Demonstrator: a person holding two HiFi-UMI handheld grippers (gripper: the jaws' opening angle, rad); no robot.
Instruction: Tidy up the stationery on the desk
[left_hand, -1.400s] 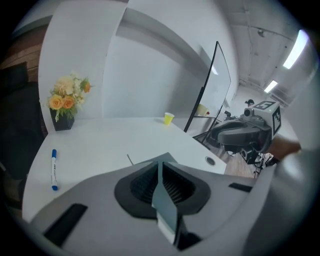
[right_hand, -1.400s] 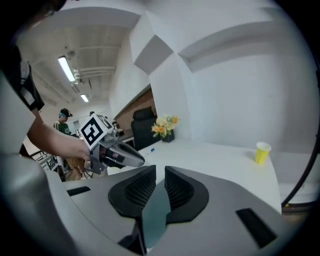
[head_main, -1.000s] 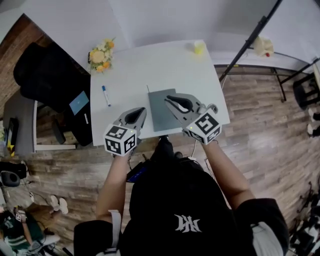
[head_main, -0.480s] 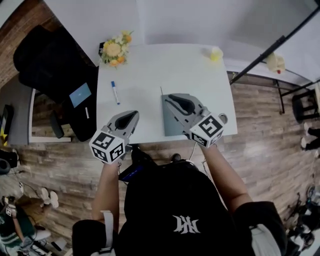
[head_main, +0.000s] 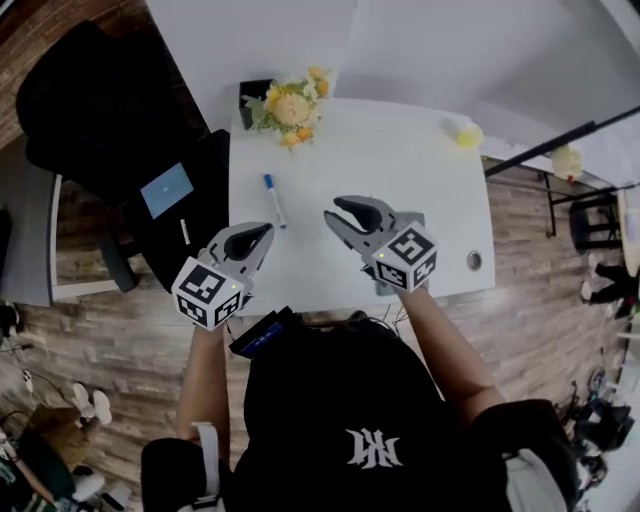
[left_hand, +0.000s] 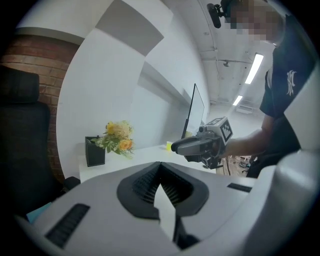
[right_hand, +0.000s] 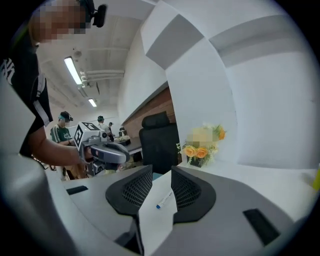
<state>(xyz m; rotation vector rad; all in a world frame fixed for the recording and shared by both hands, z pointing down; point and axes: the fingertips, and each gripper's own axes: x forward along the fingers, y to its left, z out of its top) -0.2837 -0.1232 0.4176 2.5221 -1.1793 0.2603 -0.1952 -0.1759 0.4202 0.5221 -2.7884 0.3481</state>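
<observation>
Head view: I look from high above desk (head_main: 400, 170), steeply down, far enough to take in whole desktop, chair (head_main: 90, 110) and floor.

Left gripper view: I ride low on left gripper (head_main: 262, 233), near desk's front, facing across desktop toward person's right; own jaws fill lower frame.

Right gripper view: same low seat on right gripper (head_main: 340, 208), facing opposite way, toward chair.

Shared: I find flowers (head_main: 290, 105) in all three views. Each gripper view catches other gripper. Pen (head_main: 273, 198) shows in head view and right gripper view only.
</observation>
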